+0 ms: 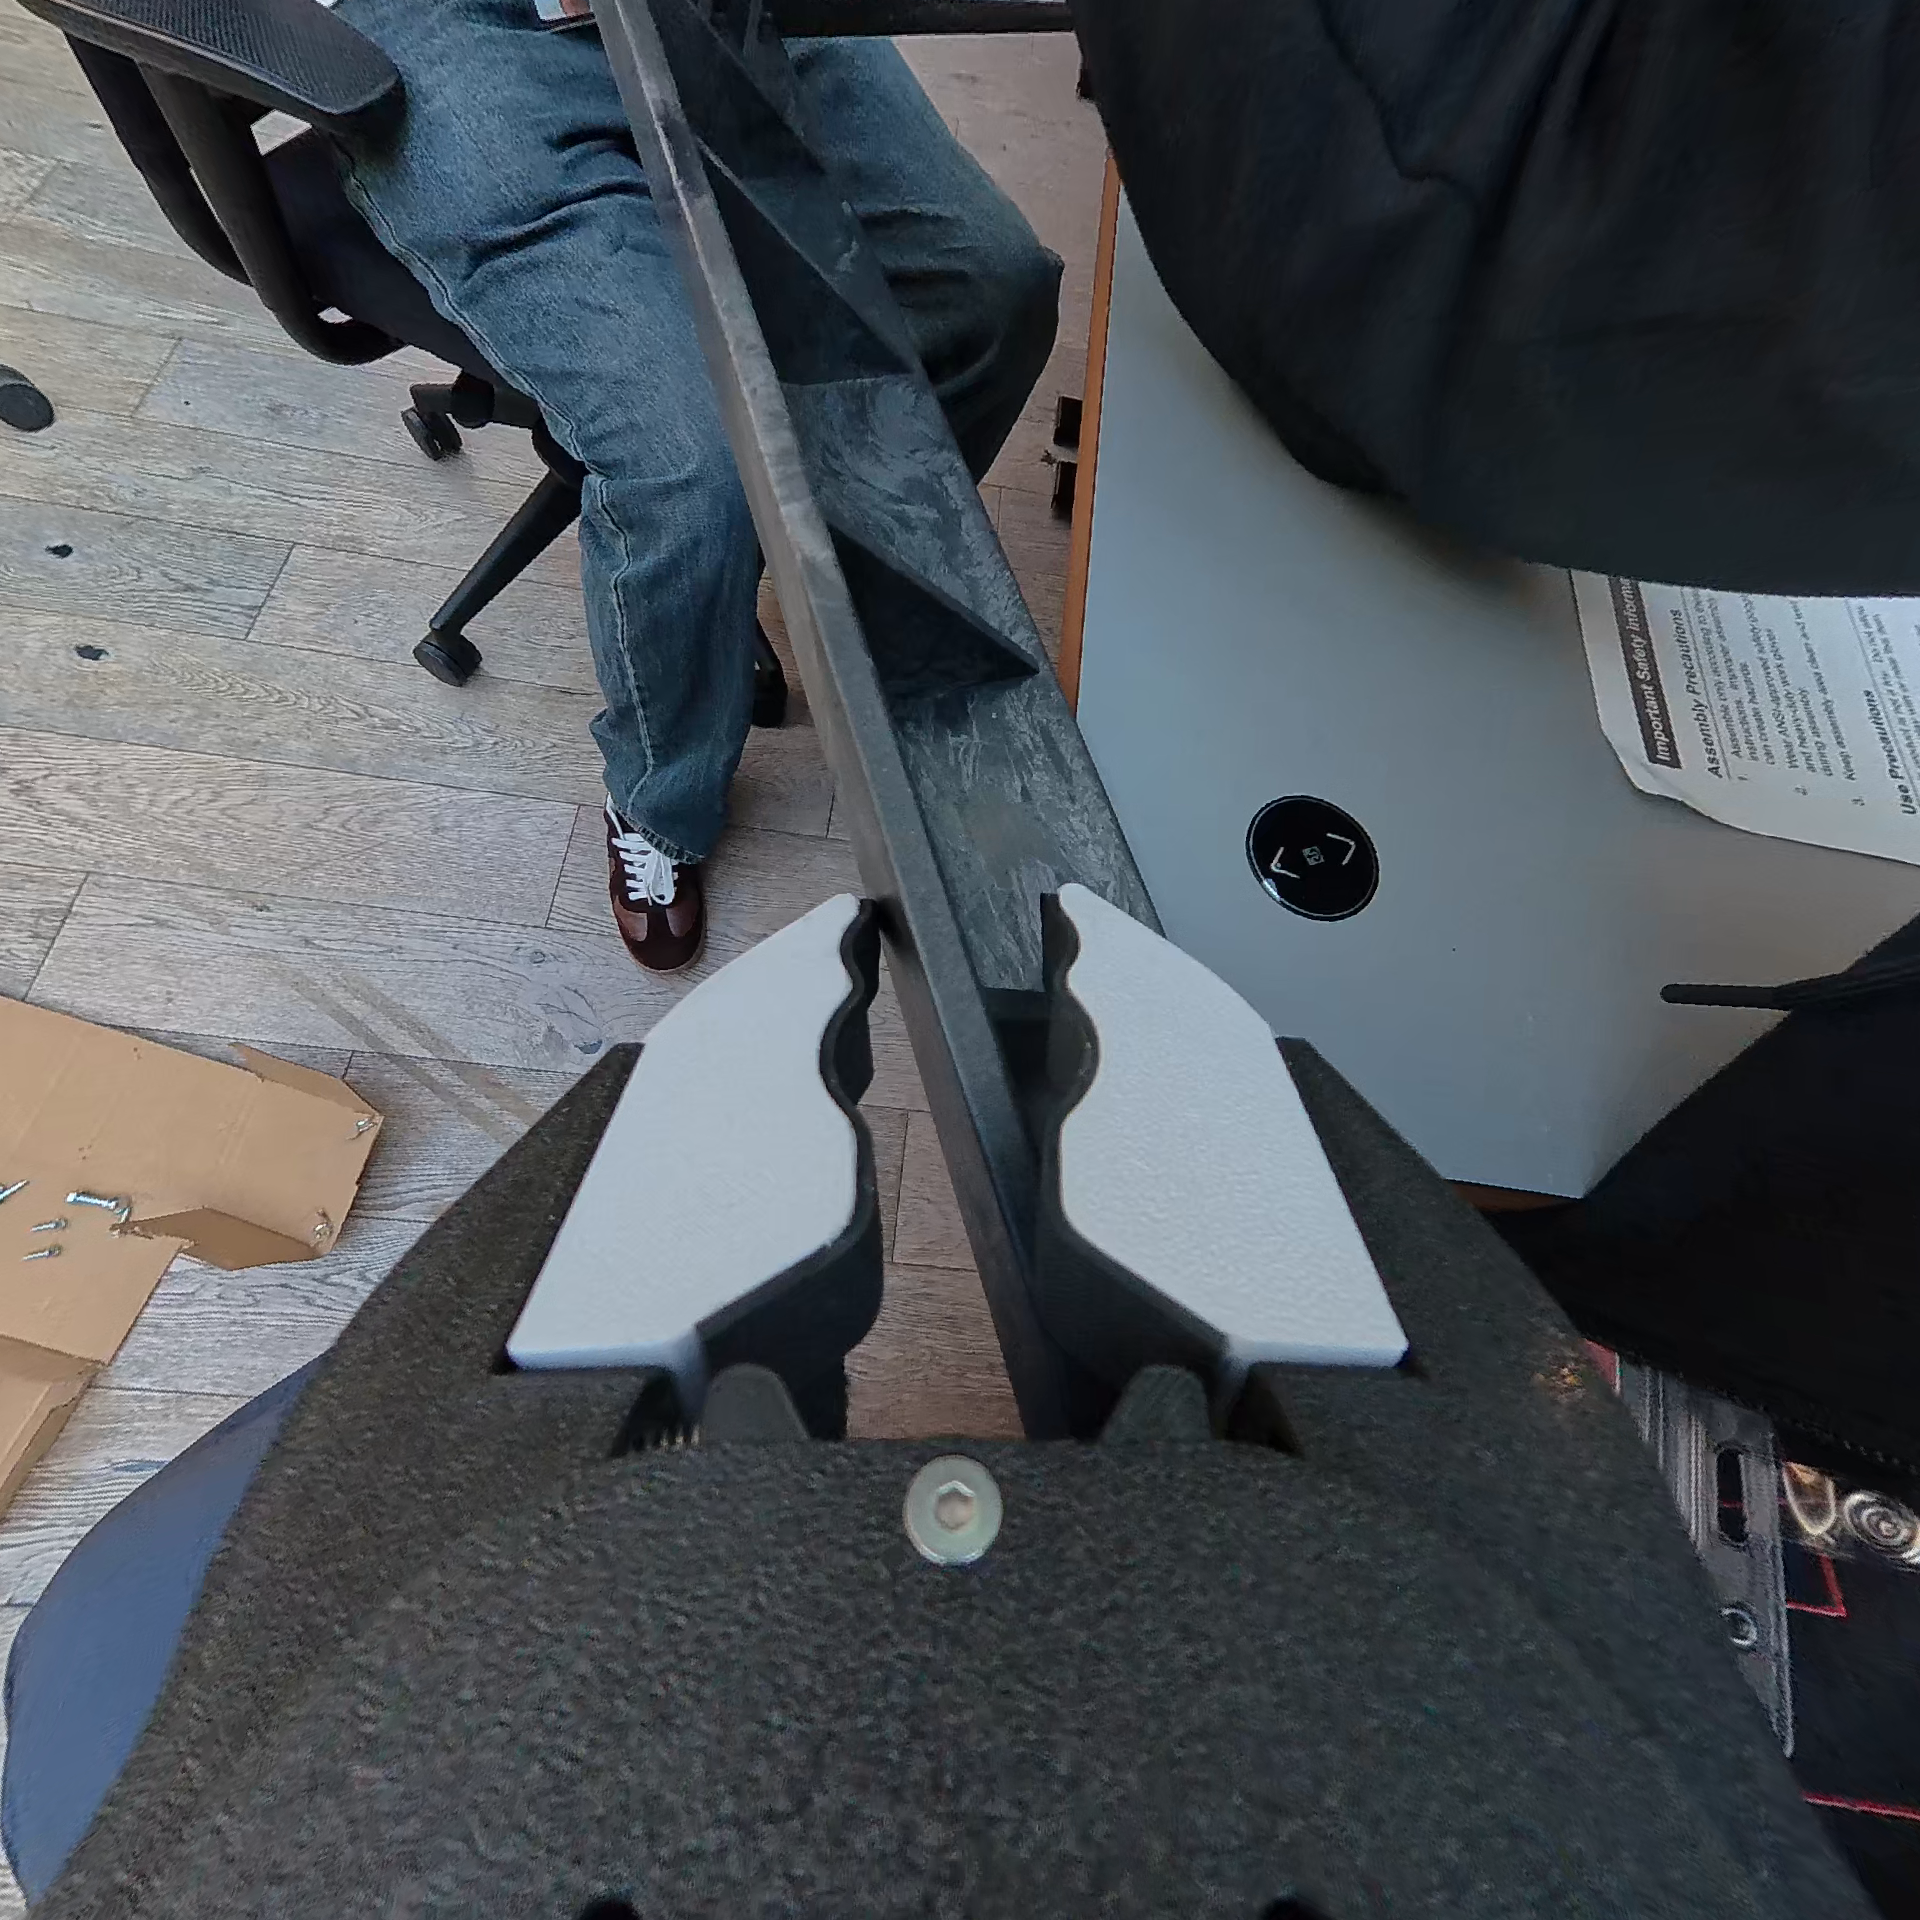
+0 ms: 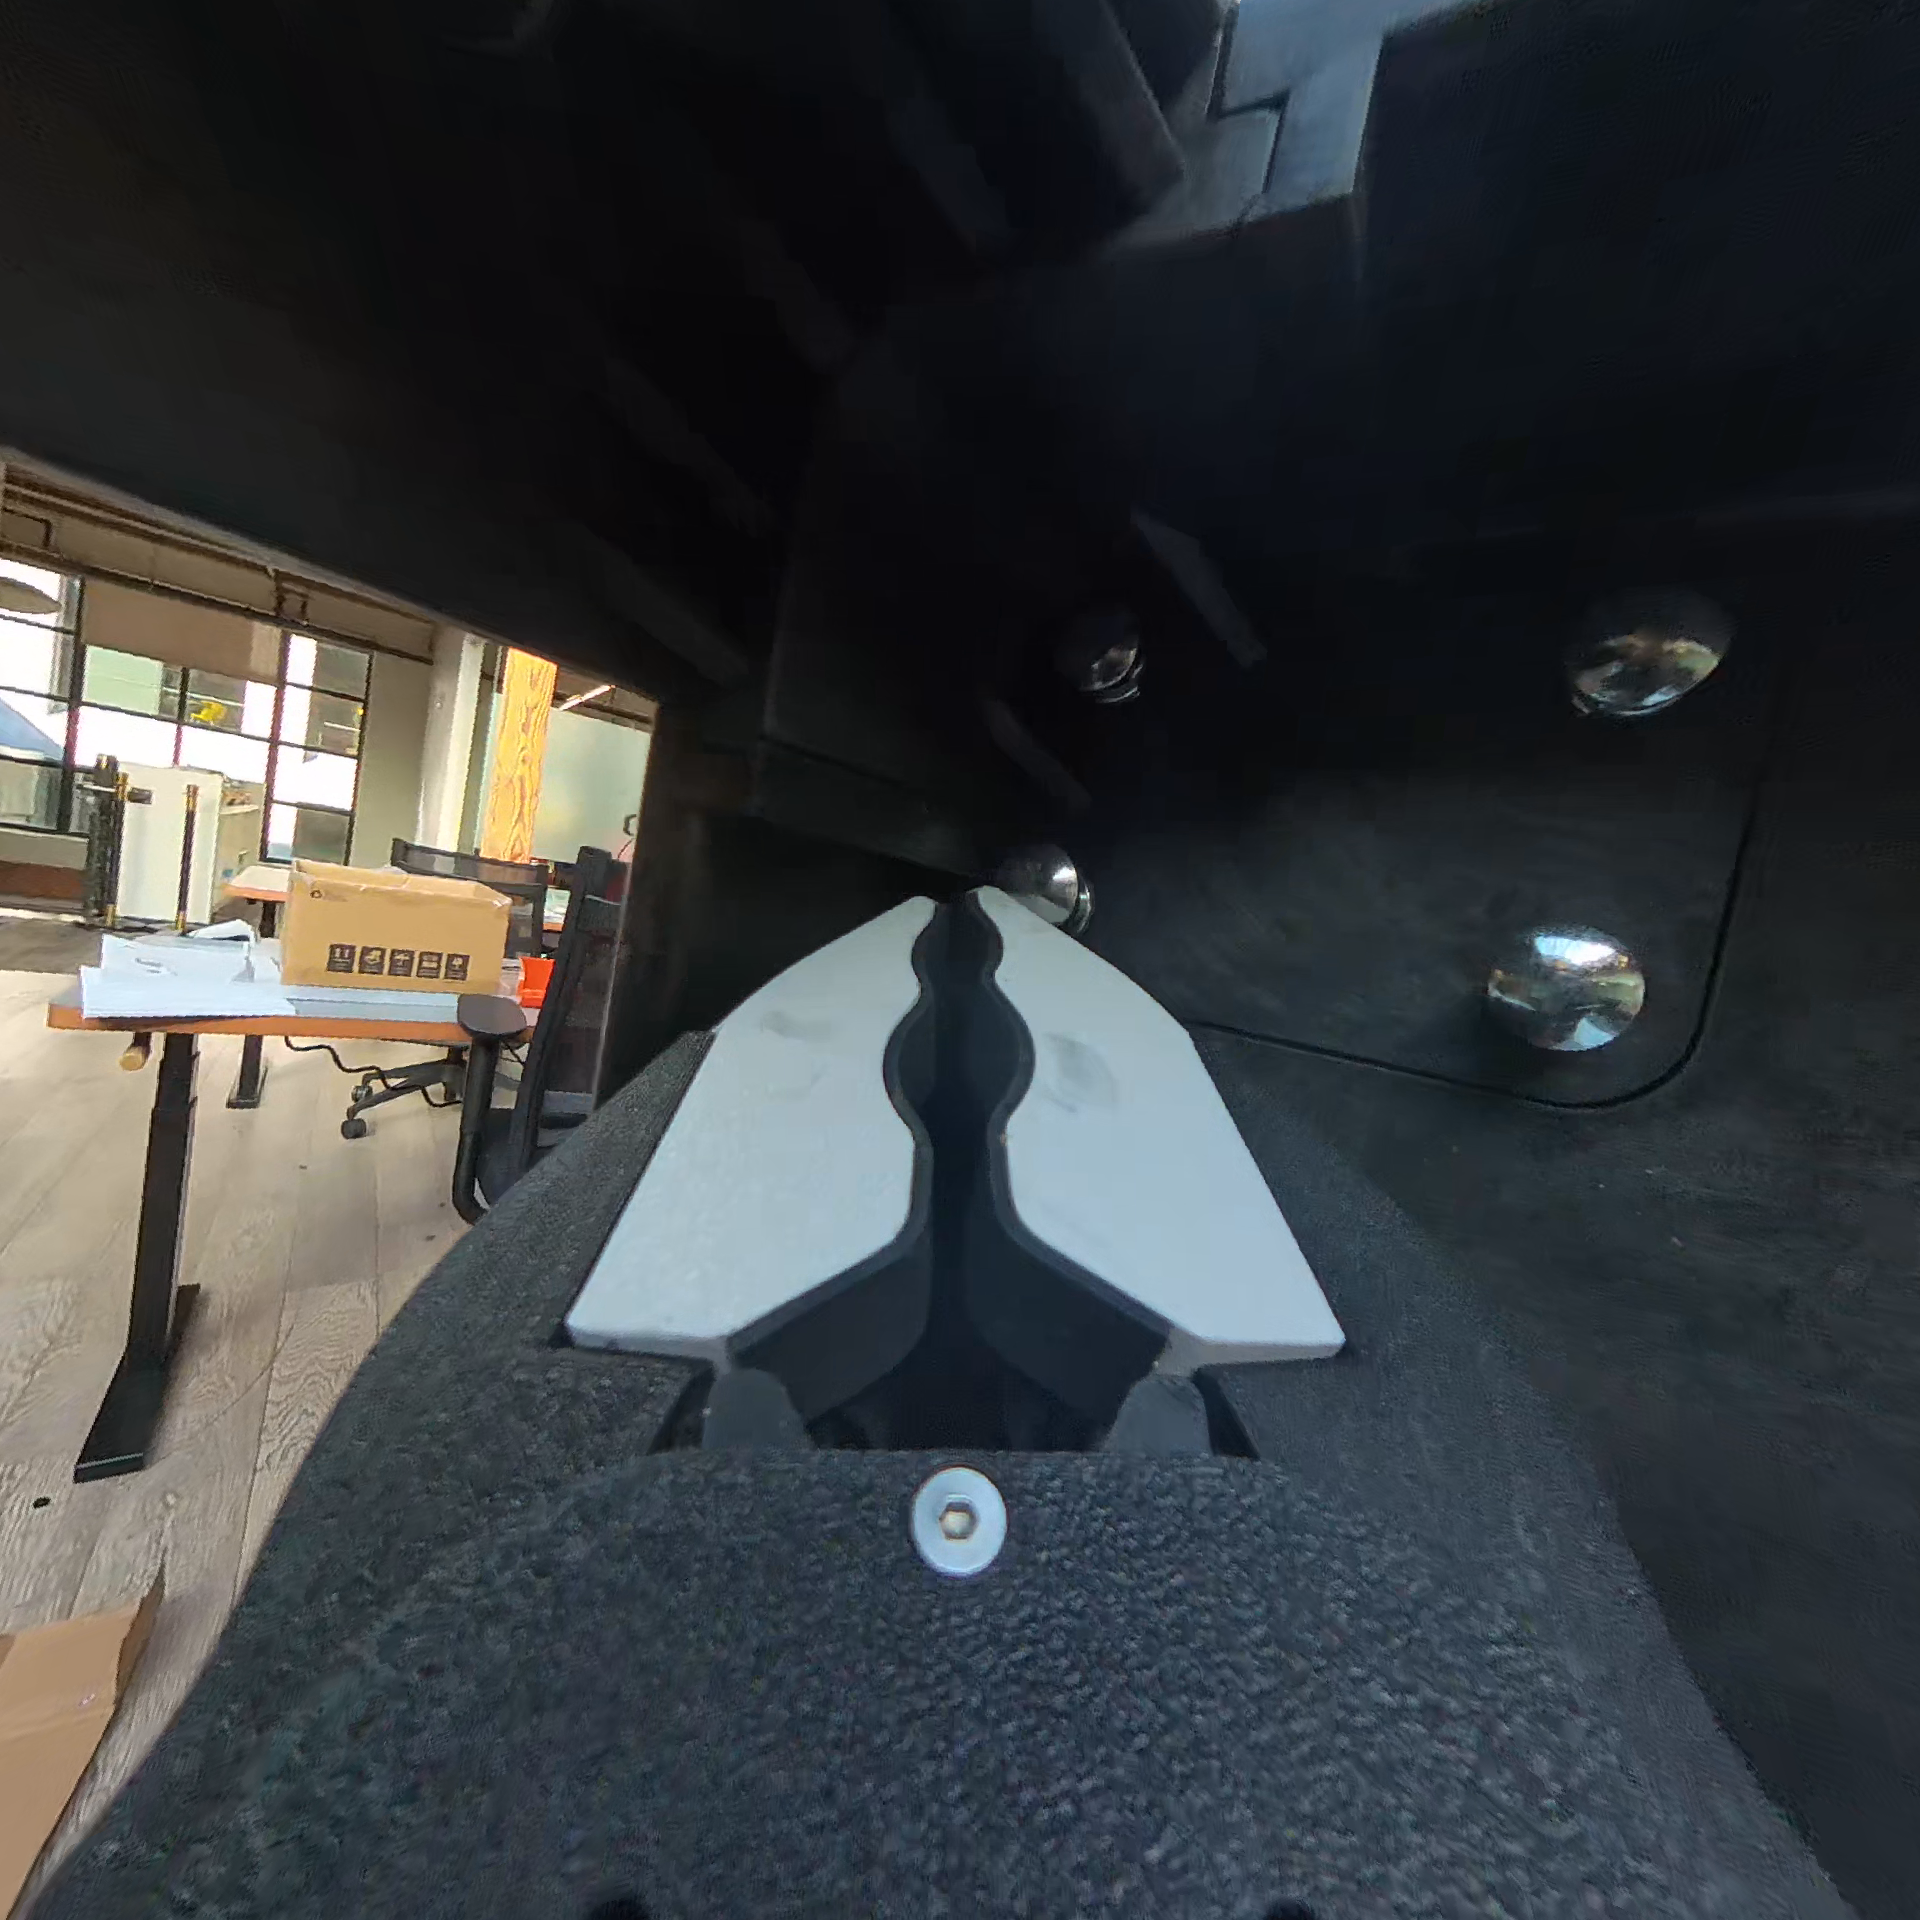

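Note:
In the left wrist view my left gripper (image 1: 961, 914) is closed around a long black angled bar (image 1: 821, 582) that runs between its white fingers (image 1: 727, 1143) and away toward the top. Both fingertips touch the bar's sides. In the right wrist view my right gripper (image 2: 958, 909) is shut with nothing visible between its tips. It sits close under a dark black structure, with its tips right next to a shiny dome-headed bolt (image 2: 1044, 883) at the edge of a black mounting plate (image 2: 1351, 914). More dome bolts (image 2: 1564, 987) sit on that plate.
A seated person's jeans leg (image 1: 623, 416) and shoe (image 1: 655, 894) are left of the bar, on a black office chair (image 1: 312, 208). A grey desk (image 1: 1299, 675) carries a printed sheet (image 1: 1766, 727). Cardboard with loose screws (image 1: 94, 1205) lies on the wood floor. A desk with a cardboard box (image 2: 395, 925) stands far left. The left gripper's tips are roughly 55 cm from the right gripper's. From my right tips it is roughly 6 cm to the black mounting plate (image 2: 1351, 914); from my left, 55 cm.

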### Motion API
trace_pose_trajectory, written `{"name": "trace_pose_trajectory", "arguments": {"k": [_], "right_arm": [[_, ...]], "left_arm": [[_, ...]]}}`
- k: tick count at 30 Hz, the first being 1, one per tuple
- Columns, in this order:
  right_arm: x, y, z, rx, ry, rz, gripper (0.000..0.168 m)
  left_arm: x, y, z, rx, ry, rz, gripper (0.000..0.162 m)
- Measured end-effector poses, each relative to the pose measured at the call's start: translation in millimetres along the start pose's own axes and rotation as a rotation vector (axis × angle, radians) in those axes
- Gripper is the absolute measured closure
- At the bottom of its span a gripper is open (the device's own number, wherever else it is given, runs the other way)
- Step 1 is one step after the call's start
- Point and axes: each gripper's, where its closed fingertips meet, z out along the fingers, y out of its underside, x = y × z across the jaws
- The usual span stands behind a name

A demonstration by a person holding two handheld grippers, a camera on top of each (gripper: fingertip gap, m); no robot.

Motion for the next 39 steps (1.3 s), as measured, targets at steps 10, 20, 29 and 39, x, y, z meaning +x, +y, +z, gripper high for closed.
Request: {"name": "trace_pose_trajectory", "arguments": {"k": [10,20,29,39], "right_arm": [[5,0,-1,0.026,-0.109,0.137,0.168],[3,-6,-3,0.077,-0.113,0.147,0.168],[4,-5,-4,0.085,-0.107,0.143,0.168],[4,-5,-1,0.059,-0.124,0.253,0.168]], "left_arm": [[0,0,0,-0.002,-0.004,0.005,0.132],[0,0,0,-0.002,-0.005,0.005,0.133],[0,0,0,-0.002,-0.004,0.006,0.132],[0,0,0,-0.001,-0.003,0.004,0.132]]}}
